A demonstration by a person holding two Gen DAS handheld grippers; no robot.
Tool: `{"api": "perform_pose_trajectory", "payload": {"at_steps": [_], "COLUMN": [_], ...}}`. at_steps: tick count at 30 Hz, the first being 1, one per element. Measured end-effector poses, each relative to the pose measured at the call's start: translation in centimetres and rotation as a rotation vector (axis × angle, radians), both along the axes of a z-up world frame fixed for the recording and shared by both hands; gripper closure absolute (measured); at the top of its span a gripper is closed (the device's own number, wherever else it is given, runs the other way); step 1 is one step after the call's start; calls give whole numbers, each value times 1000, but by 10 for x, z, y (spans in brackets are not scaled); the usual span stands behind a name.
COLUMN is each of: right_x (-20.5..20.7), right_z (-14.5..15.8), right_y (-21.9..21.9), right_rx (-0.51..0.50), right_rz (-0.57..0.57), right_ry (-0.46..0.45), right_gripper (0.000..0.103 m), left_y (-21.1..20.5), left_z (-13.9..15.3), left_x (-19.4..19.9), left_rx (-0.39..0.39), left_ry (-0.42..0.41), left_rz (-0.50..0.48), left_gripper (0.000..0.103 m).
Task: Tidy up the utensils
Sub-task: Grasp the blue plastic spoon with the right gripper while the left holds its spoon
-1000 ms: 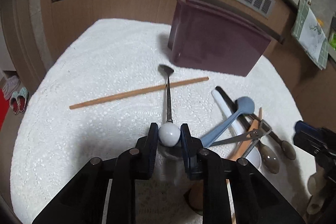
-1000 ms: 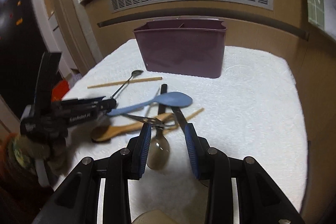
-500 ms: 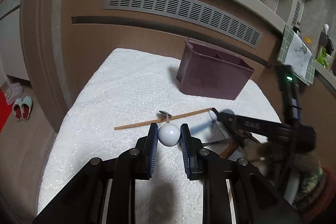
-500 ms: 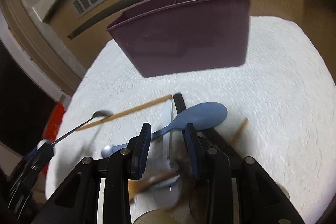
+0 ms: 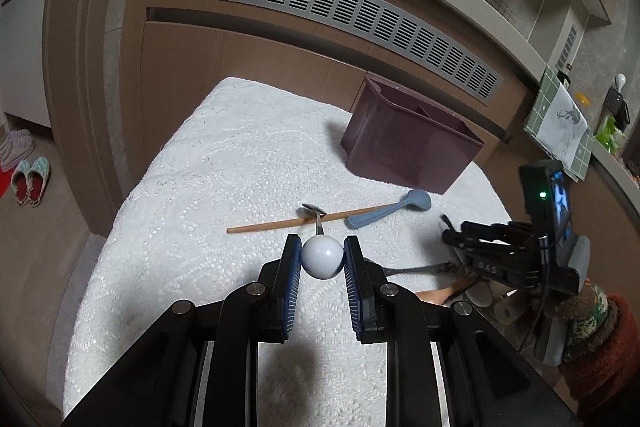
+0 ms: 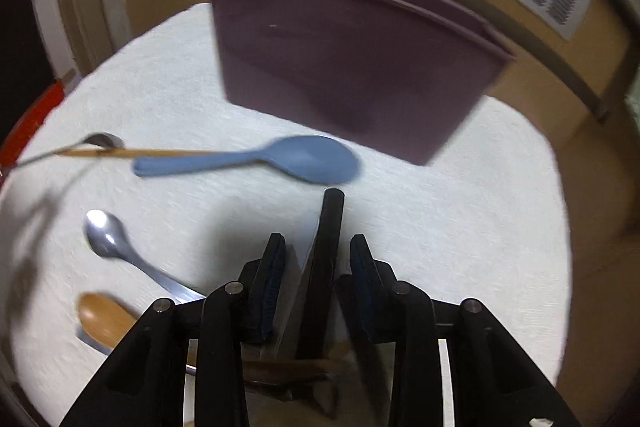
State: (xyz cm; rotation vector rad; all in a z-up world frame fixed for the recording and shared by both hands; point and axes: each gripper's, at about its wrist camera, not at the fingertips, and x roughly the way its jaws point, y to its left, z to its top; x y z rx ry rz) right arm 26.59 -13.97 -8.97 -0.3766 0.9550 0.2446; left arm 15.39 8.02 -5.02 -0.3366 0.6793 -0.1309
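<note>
My left gripper (image 5: pixel 322 261) is shut on the white ball end of a thin metal spoon (image 5: pixel 322 255) and holds it up, its small bowl (image 5: pixel 314 208) pointing away over a wooden chopstick (image 5: pixel 304 221). A maroon divided holder (image 5: pixel 408 147) stands at the back of the white mat (image 5: pixel 224 163). My right gripper (image 6: pixel 318 251) is open and low over the pile, its jaws on either side of a black-handled knife (image 6: pixel 326 247) without closing on it. A blue plastic spoon (image 6: pixel 280 159) lies in front of the holder (image 6: pixel 344 59).
A steel spoon (image 6: pixel 108 239) and a wooden spoon (image 6: pixel 106 319) lie at the left of the right wrist view. The right gripper body (image 5: pixel 516 251) shows at the right in the left wrist view. A wooden cabinet with a vent (image 5: pixel 352 15) stands behind the mat.
My left gripper has lifted the ball-end spoon off the mat and pulled back. My right gripper has moved forward and down, so its jaws now stand either side of the black-handled knife.
</note>
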Motion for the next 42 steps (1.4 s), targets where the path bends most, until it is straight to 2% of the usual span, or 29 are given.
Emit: {"api": "perform_pose_trajectory", "payload": {"at_steps": [2,6,8,9,10,11,12,14,17,20,22,24,25,27,30,32,33,35,36,39,42], "right_x": [0,12,13,14,15,20,25,38,37,14,-1,-19,-25,-25,-7,13,18,30,39,63,76], "right_z": [8,23,31,36,36,34,31,19,6,2,1,11,16,29,32,27,29,34,33,18,1], "right_y": [-13,-20,-1,14,26,42,52,69,74,61,43,22,14,-6,-23,-14,0,33,52,77,100], "right_rx": [58,309,344,338,326,319,334,373,355,302,191,65,47,122,408,544,572,539,491,457,384], "right_rz": [-32,-150,-185,-152,-102,-35,15,70,115,194,208,182,168,105,-51,-120,-105,-17,14,25,53], "right_ry": [-27,-5,-78,-112,-115,-92,-54,53,148,202,183,60,19,9,98,130,118,63,70,182,220], "right_gripper": [73,73,71,71,71,76,83,89,89,89,89,87,86,85,76,76,76,77,82,88,88], "left_y": [0,0,1,1,1,2,3,4,4,4,4,4,4,3,2,3,4,5,5,4,5], "left_z": [0,0,0,0,0,0,1,1,1,1,2,1,0,-1,-1,-1,-1,-2,-2,-1,-2], "left_x": [2,2,1,1,1,1,1,2,2,3,2,2,2,3,4,3,3,4,4,4,5], "left_rx": [0,3,10,13,15,17,17,13,14,11,6,4,2,-8,-6,-2,0,-2,-4,-3,-5], "left_ry": [-4,-4,0,3,4,4,3,2,2,1,-4,-8,-10,-11,-11,-6,-3,3,3,1,3], "left_rz": [-1,1,2,2,3,5,8,10,5,3,3,1,-1,-5,-1,-1,1,3,3,1,-4], "left_gripper": [81,81,81,81,81,81,81,81,81,81,81,81,81,81,81,81,81,81,81,81,81]}}
